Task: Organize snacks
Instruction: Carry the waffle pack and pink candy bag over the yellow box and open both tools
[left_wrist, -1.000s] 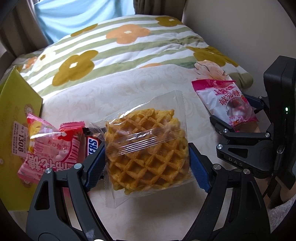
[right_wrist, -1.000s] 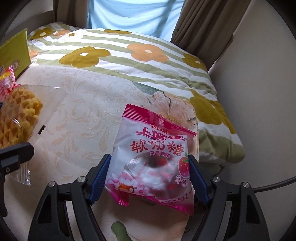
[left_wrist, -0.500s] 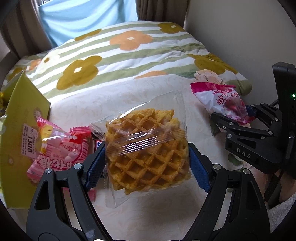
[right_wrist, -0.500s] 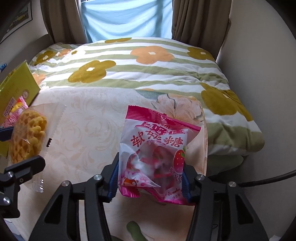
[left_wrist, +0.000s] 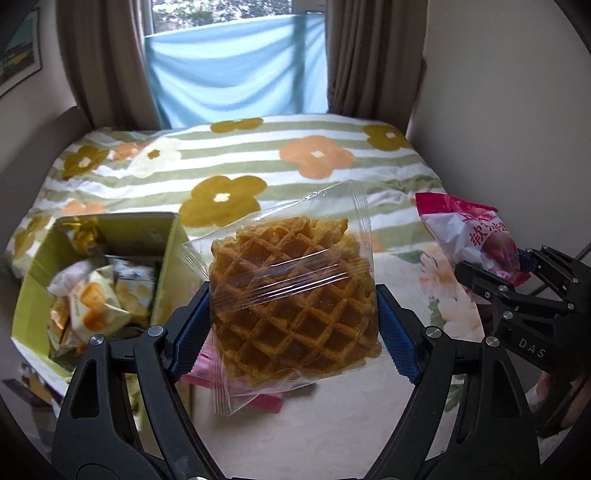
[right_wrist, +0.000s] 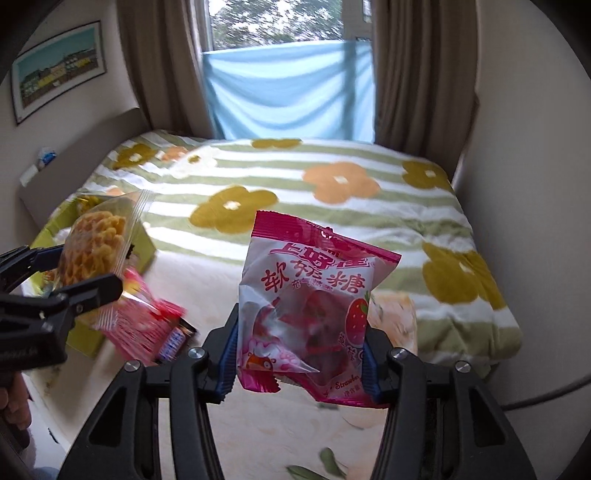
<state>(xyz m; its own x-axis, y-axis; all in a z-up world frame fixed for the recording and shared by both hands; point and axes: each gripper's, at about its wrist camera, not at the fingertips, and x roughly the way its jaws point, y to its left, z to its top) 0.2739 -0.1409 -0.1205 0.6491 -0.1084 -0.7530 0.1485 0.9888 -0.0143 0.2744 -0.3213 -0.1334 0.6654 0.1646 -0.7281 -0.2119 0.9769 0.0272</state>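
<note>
A waffle in a clear wrapper (left_wrist: 291, 288) hangs in the air above the bed, and my left gripper (left_wrist: 293, 326) is shut on its two sides. In the right wrist view a pink strawberry candy pack (right_wrist: 306, 295) stands upright between the blue pads of my right gripper (right_wrist: 299, 356), which is shut on it. Each gripper shows in the other view: the right gripper (left_wrist: 517, 271) with the pink pack (left_wrist: 469, 229) at the right, the left gripper (right_wrist: 70, 271) with the waffle (right_wrist: 96, 243) at the left. An open yellow-green box (left_wrist: 170, 258) holding several snack packs (left_wrist: 92, 299) lies left of the waffle.
More pink packs (right_wrist: 140, 325) and a Snickers bar (right_wrist: 173, 341) lie on the cream cover beside the box. A flowered striped blanket (left_wrist: 314, 158) covers the far half of the bed. A wall runs along the right. A person's hand (left_wrist: 554, 387) holds the right gripper.
Both grippers have risen with their packs, so the room and window now show. The right jaws closed in on the pink pack. The inside of the box has come into view.
</note>
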